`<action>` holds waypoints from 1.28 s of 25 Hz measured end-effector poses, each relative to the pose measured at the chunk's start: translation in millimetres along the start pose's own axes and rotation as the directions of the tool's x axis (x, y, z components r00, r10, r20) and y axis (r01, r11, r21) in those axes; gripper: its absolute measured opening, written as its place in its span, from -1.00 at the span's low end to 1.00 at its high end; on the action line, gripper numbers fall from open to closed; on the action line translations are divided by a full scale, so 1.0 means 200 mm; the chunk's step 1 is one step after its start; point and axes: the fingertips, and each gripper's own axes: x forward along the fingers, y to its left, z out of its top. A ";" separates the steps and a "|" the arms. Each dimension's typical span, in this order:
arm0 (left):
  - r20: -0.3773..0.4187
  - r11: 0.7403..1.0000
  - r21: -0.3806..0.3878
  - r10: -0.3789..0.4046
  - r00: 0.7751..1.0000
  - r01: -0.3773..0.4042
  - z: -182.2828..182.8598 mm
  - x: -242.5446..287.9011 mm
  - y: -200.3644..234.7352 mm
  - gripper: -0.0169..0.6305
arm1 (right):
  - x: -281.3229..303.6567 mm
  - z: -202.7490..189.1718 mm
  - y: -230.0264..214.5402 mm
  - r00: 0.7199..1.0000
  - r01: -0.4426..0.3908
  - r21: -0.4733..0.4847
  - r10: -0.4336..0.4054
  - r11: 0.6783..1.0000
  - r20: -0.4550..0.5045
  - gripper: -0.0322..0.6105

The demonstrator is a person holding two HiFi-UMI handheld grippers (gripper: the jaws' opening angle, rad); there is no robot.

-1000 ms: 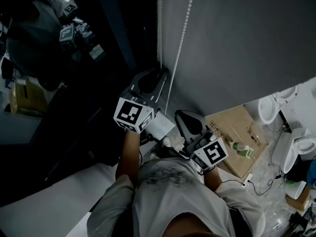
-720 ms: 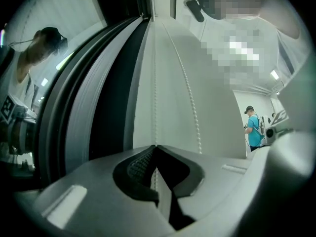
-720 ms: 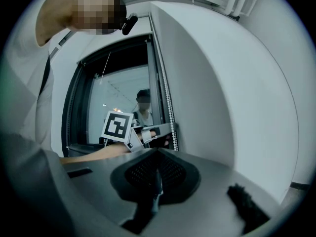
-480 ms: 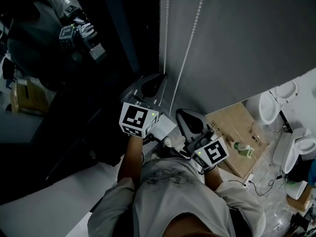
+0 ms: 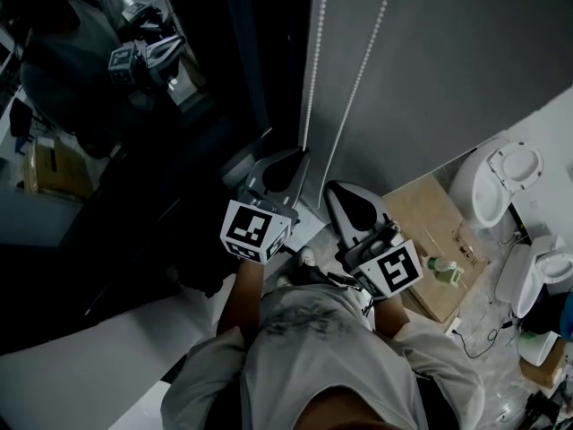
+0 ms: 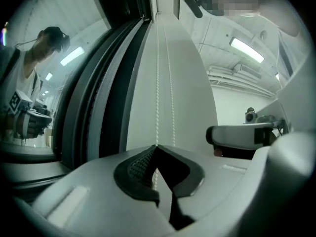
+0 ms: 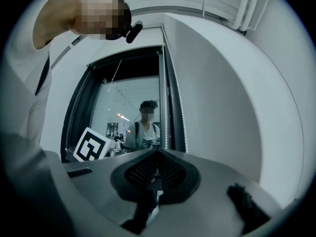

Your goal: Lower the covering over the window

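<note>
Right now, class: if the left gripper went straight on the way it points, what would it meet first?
Most likely the grey fabric roller blind, right behind the white bead chain that the left gripper is shut on; depth is hard to judge.

In the head view the bead chain (image 5: 315, 61) is cut off above and hidden below behind the left tongs (image 5: 300, 153).
</note>
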 end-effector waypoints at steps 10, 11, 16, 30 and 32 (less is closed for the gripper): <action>-0.032 1.000 0.024 -0.013 0.999 0.014 -0.08 -0.14 -0.10 -0.92 | 0.07 0.19 0.08 0.997 -0.028 -0.076 0.034 0.997 0.076 -0.85; -0.046 1.000 0.016 -0.016 0.999 0.017 -0.12 -0.15 -0.11 -0.92 | 0.07 0.20 0.09 0.996 -0.029 -0.080 0.036 0.996 0.082 -0.85; -0.099 0.999 -0.035 -0.022 0.995 0.018 -0.26 -0.22 -0.15 -0.92 | 0.10 0.25 0.11 0.993 -0.026 -0.077 0.034 0.997 0.111 -0.84; -0.270 0.997 -0.080 -0.024 0.963 0.002 -0.69 -0.32 -0.18 -0.92 | 0.13 0.35 0.15 0.985 -0.052 -0.058 0.060 0.997 0.163 -0.54; -0.296 0.997 -0.079 -0.026 0.955 0.003 -0.74 -0.33 -0.18 -0.92 | 0.15 0.37 0.15 0.984 -0.052 -0.048 0.059 0.998 0.170 -0.52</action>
